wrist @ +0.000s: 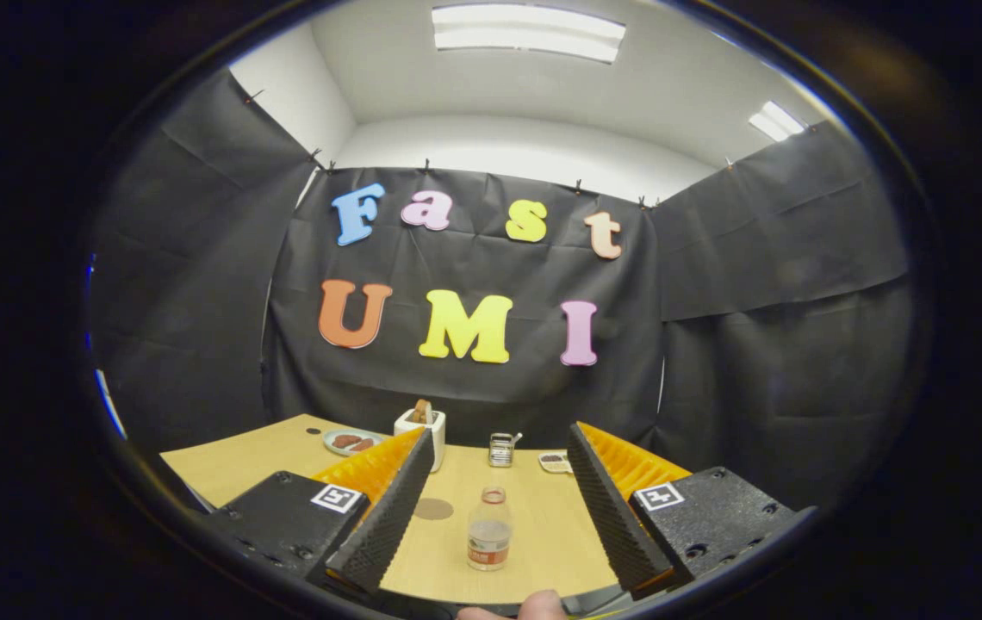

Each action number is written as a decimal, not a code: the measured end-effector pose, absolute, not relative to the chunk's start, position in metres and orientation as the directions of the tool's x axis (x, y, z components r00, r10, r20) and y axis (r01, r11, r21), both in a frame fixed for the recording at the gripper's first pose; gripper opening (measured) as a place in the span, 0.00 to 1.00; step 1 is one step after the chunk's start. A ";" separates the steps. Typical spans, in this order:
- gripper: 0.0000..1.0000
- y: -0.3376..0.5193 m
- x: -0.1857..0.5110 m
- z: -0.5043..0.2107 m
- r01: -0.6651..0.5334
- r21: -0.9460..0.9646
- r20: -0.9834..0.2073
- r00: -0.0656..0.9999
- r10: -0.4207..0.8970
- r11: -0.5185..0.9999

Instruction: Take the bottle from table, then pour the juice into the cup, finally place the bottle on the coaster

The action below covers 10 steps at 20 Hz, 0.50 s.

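Gripper view: your gripper (500, 452) has its fingers spread wide, gripping nothing. Clear bottle (489, 530) stands upright on the wooden table (233, 469), between the fingers but touching neither. Round coaster (433, 509) lies flat just beside the left finger. Glass cup (501, 449) stands farther back; toaster (420, 435) and plate (350, 442) stand beyond.

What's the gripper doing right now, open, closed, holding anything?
Gripper: open, fingers spread wide, holding nothing; the bottle stands upright on the table between them, touched by neither.
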<state>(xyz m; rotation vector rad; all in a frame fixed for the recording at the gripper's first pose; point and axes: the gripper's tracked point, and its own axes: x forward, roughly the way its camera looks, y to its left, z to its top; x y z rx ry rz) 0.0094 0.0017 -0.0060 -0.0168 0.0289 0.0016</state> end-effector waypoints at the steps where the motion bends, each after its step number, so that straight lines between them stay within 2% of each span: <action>1: 0.99 0.001 0.009 -0.007 0.000 -0.014 -0.032 0.999 0.000 1.000; 10: 0.99 -0.011 0.015 -0.028 -0.001 0.004 -0.058 0.998 0.001 1.000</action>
